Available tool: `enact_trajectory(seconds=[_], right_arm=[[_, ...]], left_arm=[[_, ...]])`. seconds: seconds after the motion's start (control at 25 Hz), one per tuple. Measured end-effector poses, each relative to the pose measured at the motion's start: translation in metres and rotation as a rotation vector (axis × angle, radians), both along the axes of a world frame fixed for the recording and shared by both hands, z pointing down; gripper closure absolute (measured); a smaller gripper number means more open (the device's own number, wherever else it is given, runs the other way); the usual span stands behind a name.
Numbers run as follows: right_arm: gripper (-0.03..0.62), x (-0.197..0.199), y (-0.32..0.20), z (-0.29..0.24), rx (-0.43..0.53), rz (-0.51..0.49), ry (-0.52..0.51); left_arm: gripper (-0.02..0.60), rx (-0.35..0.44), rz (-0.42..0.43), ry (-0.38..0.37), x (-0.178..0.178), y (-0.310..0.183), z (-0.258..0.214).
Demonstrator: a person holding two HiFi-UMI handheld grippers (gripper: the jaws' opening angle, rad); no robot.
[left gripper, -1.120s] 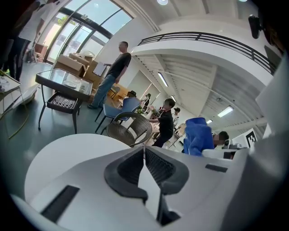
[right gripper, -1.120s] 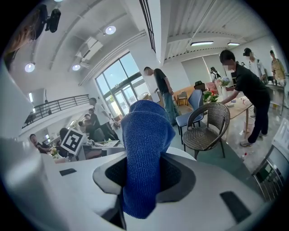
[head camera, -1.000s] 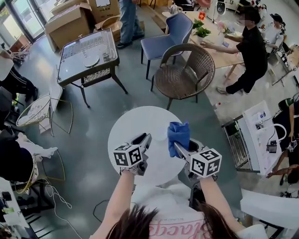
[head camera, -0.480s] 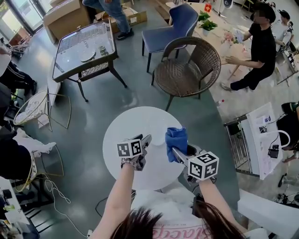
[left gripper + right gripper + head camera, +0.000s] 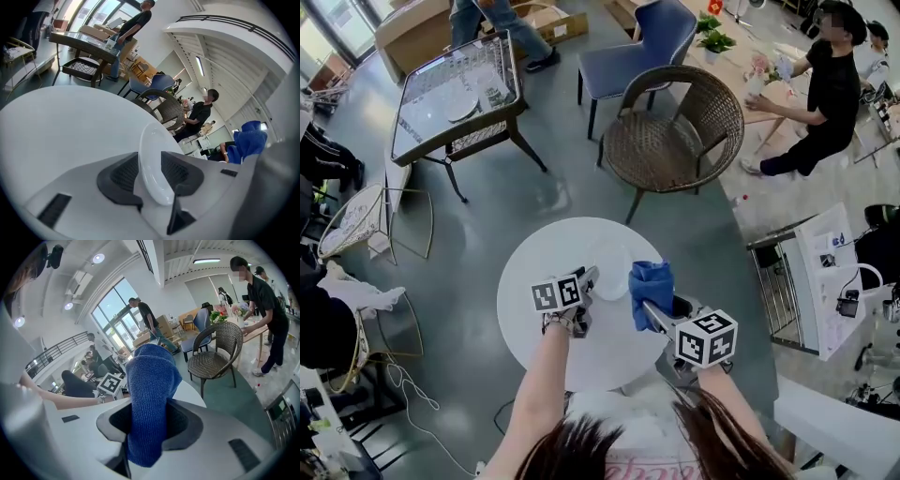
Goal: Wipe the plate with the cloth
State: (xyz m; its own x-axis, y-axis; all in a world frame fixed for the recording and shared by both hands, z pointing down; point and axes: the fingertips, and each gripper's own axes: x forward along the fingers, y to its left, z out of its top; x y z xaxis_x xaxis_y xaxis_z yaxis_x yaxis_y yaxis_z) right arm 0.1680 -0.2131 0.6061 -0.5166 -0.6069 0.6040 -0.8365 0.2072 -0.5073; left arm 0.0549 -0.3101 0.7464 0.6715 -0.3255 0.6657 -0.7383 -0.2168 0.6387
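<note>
A white plate lies on the round white table. My left gripper is at the plate's near-left rim. In the left gripper view the plate sits edge-on between the dark pads of the left gripper; its jaws are closing and both pads meet the rim with no gap showing. My right gripper holds a bunched blue cloth upright just right of the plate. The right gripper view shows the cloth pinched between the jaws of the right gripper and standing above them.
A wicker chair and a blue chair stand beyond the table. A glass-topped table is at the far left, a wire cart close at the right. A person sits at the far right; white wire chairs stand left.
Both grippers have sunk toward the table. The left gripper has come down to the plate's rim and now has it between its jaws. The cloth stays in the right gripper.
</note>
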Motion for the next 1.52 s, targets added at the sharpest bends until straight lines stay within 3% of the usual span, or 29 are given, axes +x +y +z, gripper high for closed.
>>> enact_trajectory(seconds=[0.12, 0.24, 0.44, 0.64, 0.96, 1.32, 1.52], right_arm=[[0.441, 0.000, 0.001, 0.004, -0.009, -0.001, 0.003], [0.441, -0.001, 0.003, 0.008, -0.018, -0.006, 0.009], [0.441, -0.002, 0.002, 0.013, -0.035, 0.000, 0.014], [0.441, -0.006, -0.001, 0.009, -0.024, -0.001, 0.017], [0.441, -0.006, -0.006, -0.010, 0.019, 0.020, 0.018], [0.441, -0.005, -0.005, -0.054, 0.125, 0.069, 0.011], [0.441, -0.007, -0.006, -0.089, 0.215, 0.077, 0.013]], left_arm=[[0.443, -0.022, 0.018, 0.025, 0.007, 0.001, 0.006], [0.517, -0.050, 0.039, 0.025, 0.010, 0.001, 0.011], [0.534, -0.072, 0.058, 0.048, 0.014, -0.002, 0.011], [0.549, -0.064, 0.025, 0.157, 0.015, -0.001, 0.001], [0.561, -0.002, 0.025, 0.186, 0.009, 0.003, -0.032], [0.561, 0.091, -0.069, 0.353, -0.008, 0.012, -0.109], [0.561, 0.159, -0.078, 0.396, -0.020, 0.025, -0.150]])
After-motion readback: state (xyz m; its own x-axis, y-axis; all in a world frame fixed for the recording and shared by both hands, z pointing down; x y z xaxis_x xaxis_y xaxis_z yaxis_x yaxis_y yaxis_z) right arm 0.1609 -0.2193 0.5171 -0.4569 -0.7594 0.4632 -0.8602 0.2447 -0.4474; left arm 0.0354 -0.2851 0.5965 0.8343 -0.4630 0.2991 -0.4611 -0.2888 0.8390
